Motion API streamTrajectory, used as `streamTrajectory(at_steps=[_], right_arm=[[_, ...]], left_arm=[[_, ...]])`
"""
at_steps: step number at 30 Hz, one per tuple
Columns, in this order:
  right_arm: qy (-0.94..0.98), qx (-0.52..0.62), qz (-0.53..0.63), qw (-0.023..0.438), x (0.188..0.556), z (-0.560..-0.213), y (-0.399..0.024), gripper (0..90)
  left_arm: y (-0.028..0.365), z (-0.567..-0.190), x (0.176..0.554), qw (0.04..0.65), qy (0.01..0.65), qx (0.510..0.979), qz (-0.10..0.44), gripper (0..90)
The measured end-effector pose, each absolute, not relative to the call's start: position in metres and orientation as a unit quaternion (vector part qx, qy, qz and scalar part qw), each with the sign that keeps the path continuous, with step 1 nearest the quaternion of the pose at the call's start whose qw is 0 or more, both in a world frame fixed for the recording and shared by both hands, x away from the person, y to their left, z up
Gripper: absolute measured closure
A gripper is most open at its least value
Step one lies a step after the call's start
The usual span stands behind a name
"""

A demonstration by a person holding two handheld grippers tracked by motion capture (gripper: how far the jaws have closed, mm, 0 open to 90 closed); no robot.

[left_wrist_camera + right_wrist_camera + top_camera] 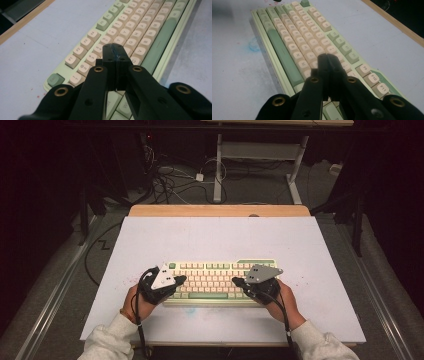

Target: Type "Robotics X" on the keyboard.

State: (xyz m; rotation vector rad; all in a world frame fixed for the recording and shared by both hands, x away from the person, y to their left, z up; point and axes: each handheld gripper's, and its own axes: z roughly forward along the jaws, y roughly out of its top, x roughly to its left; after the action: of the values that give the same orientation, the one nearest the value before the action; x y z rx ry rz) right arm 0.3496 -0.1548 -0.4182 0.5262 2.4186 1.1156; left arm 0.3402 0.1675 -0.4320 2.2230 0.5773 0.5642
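Two clenched tools, left tool (181,279) and right tool (235,281), are poised over the keyboard (210,270) near the desk's front edge, where neighbouring keys could be pressed by their broad tips.

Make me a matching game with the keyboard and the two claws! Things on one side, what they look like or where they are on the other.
Things:
1. space bar
2. letter keys
3. left claw
4. table top

Descriptions:
A. cream coloured
B. black, shut, over the keyboard's left end
C. pale and flat, with the keyboard resting on it
D. long and green

Pairs: 1-D, 2-A, 3-B, 4-C
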Motion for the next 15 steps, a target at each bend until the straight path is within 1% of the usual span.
streamTrajectory(at_steps=[15], right_arm=[[0.874, 0.194, 0.395, 0.209, 0.3590, -0.4193, -0.1487, 90.0]], left_arm=[[0.1778, -0.4365, 0.3332, 0.375, 0.235, 0.870, 0.216, 87.2]])
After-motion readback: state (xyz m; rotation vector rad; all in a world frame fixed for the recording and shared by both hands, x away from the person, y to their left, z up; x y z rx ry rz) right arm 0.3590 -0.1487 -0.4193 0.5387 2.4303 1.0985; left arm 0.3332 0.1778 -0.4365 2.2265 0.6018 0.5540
